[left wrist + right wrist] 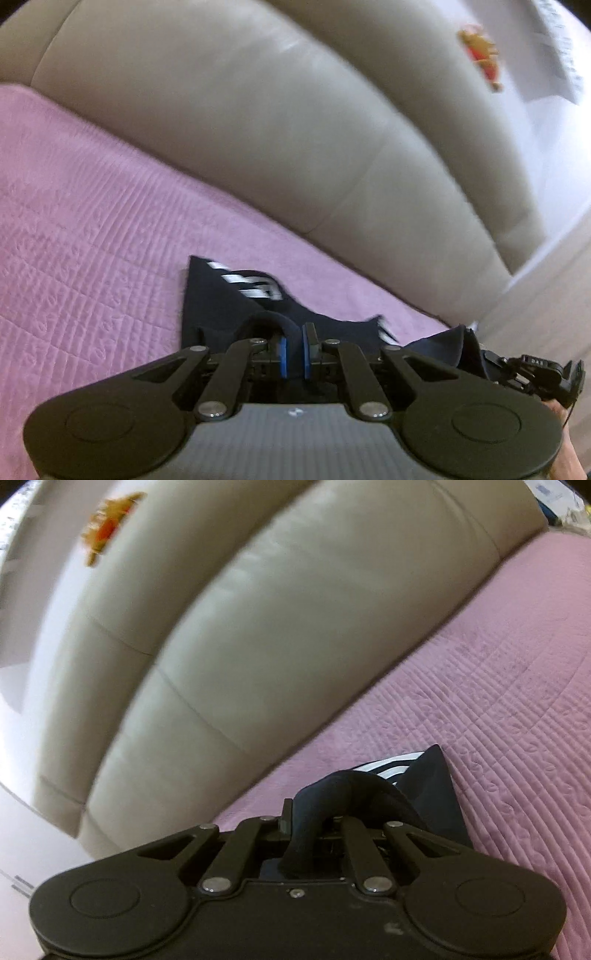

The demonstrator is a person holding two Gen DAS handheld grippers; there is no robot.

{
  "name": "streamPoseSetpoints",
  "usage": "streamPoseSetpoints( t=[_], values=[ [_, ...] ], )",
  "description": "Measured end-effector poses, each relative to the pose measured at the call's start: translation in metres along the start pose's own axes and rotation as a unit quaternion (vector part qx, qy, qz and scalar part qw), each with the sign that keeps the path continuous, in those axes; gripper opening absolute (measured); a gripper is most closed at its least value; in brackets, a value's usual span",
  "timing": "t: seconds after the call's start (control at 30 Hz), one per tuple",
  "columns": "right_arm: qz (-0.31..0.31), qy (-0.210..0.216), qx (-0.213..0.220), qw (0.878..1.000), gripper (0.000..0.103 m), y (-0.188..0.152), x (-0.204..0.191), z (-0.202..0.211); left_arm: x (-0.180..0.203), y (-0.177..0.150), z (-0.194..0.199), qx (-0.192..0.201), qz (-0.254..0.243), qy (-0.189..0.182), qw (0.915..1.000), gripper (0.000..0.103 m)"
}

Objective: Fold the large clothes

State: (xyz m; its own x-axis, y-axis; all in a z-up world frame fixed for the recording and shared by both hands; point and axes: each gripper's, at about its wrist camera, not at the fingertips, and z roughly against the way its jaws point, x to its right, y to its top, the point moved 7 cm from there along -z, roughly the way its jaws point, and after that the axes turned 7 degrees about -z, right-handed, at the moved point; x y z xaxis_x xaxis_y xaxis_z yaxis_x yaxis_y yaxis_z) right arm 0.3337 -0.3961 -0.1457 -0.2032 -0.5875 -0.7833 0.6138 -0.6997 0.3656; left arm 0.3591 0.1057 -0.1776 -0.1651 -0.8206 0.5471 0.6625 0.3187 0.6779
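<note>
Both tongs clamp the dark garment (221, 306) over a pink quilt (92, 229) – left tongs (294, 354) and right tongs (310, 830) pinching bunched folds

The left tool (294, 349) pointed forward and somewhat downward, its blue-padded fingers (282, 356) drawn almost together on a fold of dark cloth (236, 306). The right tool (314, 825) pointed the same way, its jaws closed tight on a bunched roll of the same cloth. In the left wrist view, the right tool showed at the lower right edge, with a bit of the hand (557, 410) behind it.
</note>
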Motion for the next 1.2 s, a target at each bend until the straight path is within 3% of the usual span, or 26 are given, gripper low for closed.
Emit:
streamPoseSetpoints(
  t=[0.17,0.3,0.4,0.47,0.53,0.57,0.63,0.7,0.87,0.97,1.1,1.2],
  values=[
    [-0.035,-0.032,-0.017,0.999,0.007,0.008,0.030,-0.055,-0.031,0.004,-0.052,-0.017,0.039,0.018,0.9989,0.009],
    [-0.042,-0.053,-0.033,0.997,0.009,0.011,0.046,-0.088,-0.048,0.012,-0.082,-0.027,0.040,0.024,0.9986,0.010],
    [-0.042,-0.064,-0.046,0.996,0.020,0.013,0.054,-0.106,-0.063,0.014,-0.102,-0.046,0.075,0.021,0.9959,0.014],
    [-0.059,-0.055,-0.058,0.995,0.038,0.012,0.059,-0.113,-0.071,0.013,-0.107,-0.057,0.118,0.007,0.9913,0.016],
    [-0.044,-0.032,-0.059,0.997,0.069,0.012,0.054,-0.111,-0.068,0.016,-0.101,-0.052,0.125,-0.008,0.9908,0.028],
    [-0.027,-0.025,-0.056,0.998,0.074,0.011,0.049,-0.108,-0.062,0.018,-0.095,-0.047,0.114,-0.015,0.9923,0.033],
    [0.014,-0.017,-0.063,0.998,0.078,0.006,0.038,-0.104,-0.048,0.020,-0.083,-0.042,0.086,-0.027,0.9951,0.069],
    [0.058,-0.043,-0.093,0.993,0.078,-0.005,0.030,-0.109,-0.032,0.016,-0.074,-0.049,0.056,-0.033,0.9967,0.088],
    [0.117,-0.094,-0.138,0.979,0.078,-0.029,0.018,-0.133,0.006,0.000,-0.083,-0.108,-0.015,-0.035,0.9934,0.087],
    [0.109,-0.141,-0.156,0.972,0.077,-0.036,0.018,-0.148,0.010,-0.010,-0.099,-0.150,-0.014,-0.023,0.9884,0.069],
    [0.109,-0.139,-0.186,0.967,0.076,-0.046,0.010,-0.150,0.019,-0.018,-0.100,-0.181,-0.009,-0.039,0.9827,0.066],
    [0.110,-0.134,-0.198,0.965,0.074,-0.052,0.002,-0.147,0.026,-0.027,-0.107,-0.199,-0.039,-0.004,0.9792,0.067]
  ],
)
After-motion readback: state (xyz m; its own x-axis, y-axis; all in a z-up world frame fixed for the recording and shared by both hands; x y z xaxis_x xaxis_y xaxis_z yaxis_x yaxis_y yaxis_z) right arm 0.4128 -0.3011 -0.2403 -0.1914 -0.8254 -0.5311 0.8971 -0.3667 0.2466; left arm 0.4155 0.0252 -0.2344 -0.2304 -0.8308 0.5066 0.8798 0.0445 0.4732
